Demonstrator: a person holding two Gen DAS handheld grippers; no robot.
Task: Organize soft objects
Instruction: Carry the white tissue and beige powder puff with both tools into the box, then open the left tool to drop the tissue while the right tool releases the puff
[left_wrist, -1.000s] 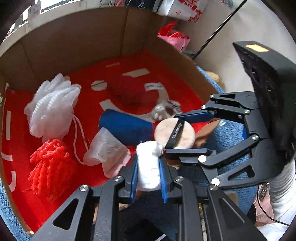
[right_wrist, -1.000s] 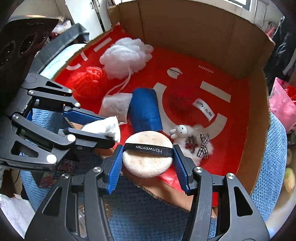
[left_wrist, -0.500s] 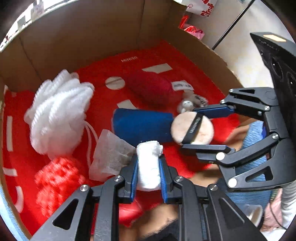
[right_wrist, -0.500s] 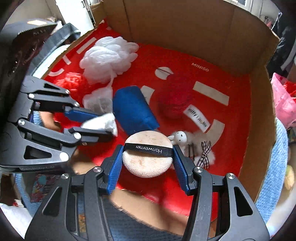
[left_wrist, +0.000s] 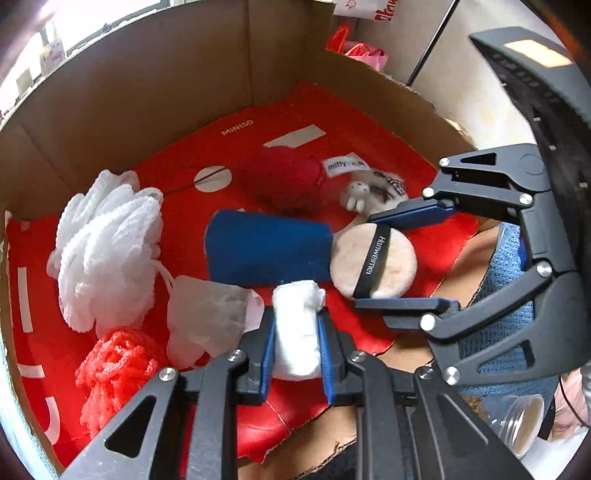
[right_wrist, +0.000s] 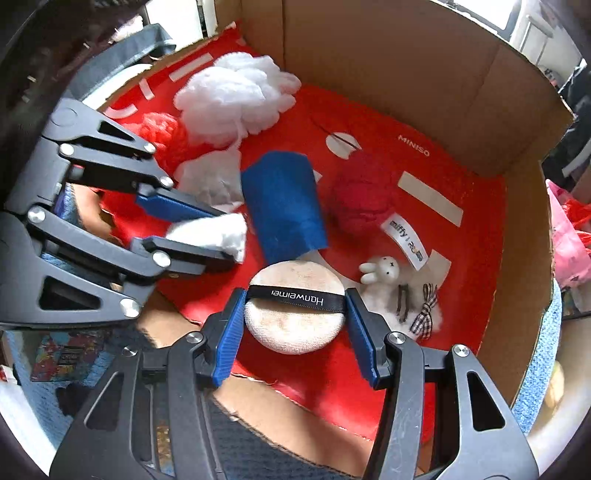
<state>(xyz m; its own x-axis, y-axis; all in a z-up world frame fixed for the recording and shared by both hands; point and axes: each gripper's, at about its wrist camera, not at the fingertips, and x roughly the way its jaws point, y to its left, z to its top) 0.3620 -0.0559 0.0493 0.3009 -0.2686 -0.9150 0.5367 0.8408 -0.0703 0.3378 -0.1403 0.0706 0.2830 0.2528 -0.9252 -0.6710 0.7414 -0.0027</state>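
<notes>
My left gripper (left_wrist: 295, 317) is shut on a small white rolled cloth (left_wrist: 298, 332), hanging over the near part of a cardboard box (left_wrist: 184, 85) lined in red. My right gripper (right_wrist: 294, 300) is shut on a round beige powder puff (right_wrist: 293, 317) with a black band, held just inside the box's near edge. From the right wrist view the left gripper (right_wrist: 221, 236) shows at the left with the white cloth (right_wrist: 218, 232) in it. The right gripper (left_wrist: 410, 258) and its puff (left_wrist: 373, 258) appear to the right in the left wrist view.
Lying in the box are a white mesh pouf (left_wrist: 107, 251), a red mesh pouf (left_wrist: 114, 373), a translucent white pouch (left_wrist: 207, 321), a blue rolled cloth (left_wrist: 269, 251), a dark red ball (left_wrist: 288, 181) and a small white bunny toy (right_wrist: 384, 273). Blue fabric (left_wrist: 506, 347) lies under the box.
Both grippers have moved forward over the box's near edge and a little lower, each keeping its hold. The box contents now look closer and larger.
</notes>
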